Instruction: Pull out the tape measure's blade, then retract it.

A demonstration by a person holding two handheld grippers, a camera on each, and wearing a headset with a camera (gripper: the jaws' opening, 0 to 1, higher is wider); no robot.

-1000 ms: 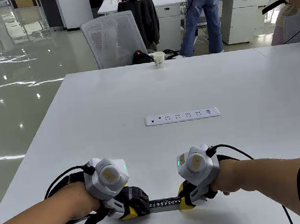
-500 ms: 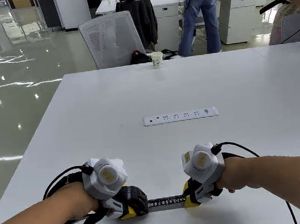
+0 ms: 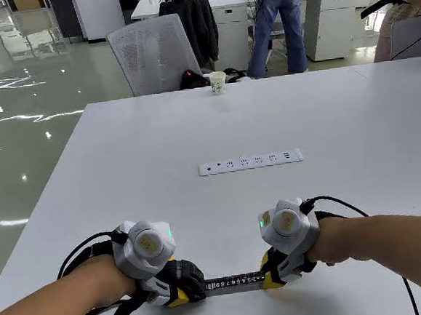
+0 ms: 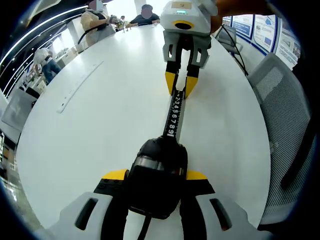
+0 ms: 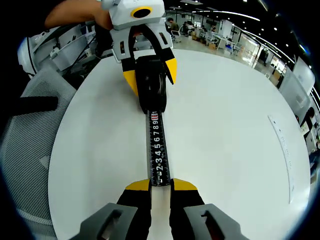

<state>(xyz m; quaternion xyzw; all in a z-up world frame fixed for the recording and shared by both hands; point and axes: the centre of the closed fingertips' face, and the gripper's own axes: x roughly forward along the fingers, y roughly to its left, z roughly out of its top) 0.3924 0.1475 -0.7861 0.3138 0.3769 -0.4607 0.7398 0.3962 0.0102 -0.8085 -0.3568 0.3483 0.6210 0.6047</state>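
— Where was the tape measure [image 3: 185, 278]?
— Near the desk's [image 3: 193, 122] front edge (black case), clamped between the left gripper's [image 4: 156, 176] jaws.
— And the right gripper [image 5: 161, 186]?
— Pinched on the blade's [image 3: 233, 280] tip, a short numbered stretch showing between them.

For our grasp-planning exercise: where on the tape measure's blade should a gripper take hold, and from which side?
Grip the blade at its free end, coming in line with it from the side away from the case. It is a narrow, straight strip, and the left gripper clamps the case; the right gripper pinches that end.
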